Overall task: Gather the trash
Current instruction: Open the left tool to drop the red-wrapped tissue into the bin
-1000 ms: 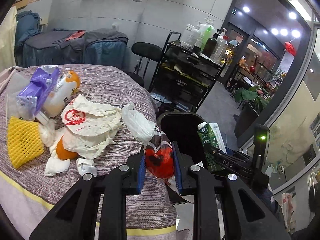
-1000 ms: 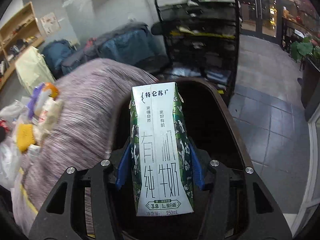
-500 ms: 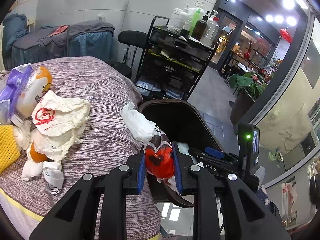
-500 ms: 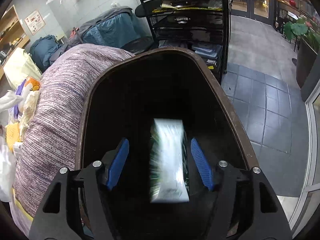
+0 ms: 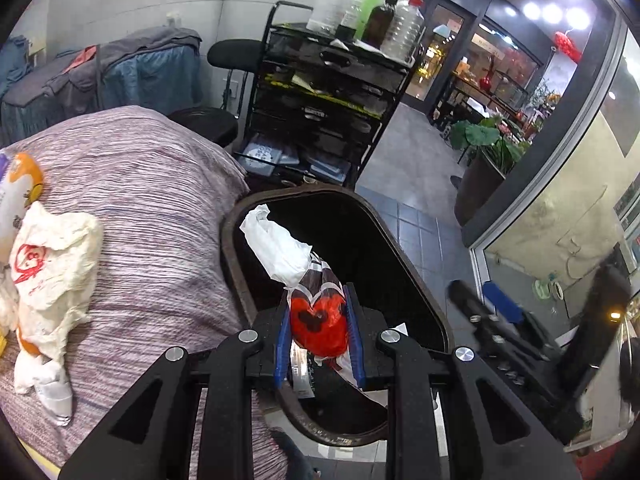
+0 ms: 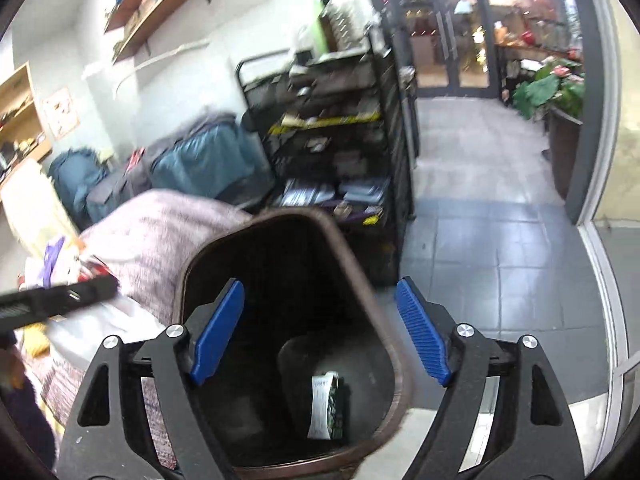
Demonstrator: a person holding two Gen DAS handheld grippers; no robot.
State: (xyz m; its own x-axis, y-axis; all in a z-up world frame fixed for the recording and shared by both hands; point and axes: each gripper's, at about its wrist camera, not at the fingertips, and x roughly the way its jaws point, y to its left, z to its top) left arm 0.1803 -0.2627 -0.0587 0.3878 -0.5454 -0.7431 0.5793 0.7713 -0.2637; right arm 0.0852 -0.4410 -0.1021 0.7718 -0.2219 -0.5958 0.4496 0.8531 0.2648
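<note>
While clamped between blue ribbed pads, the left gripper holds a crinkled red-and-white plastic bag, its long axis running up-left over the oval brown bin. Right gripper stands wide; green-white milk carton lies on the bin floor.

Red wrapper between fingers

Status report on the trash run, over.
Left tongs shut on red snack wrapper above the bin. Right tongs open, empty. Milk carton lies inside bin. Nothing blocking the drop.
</note>
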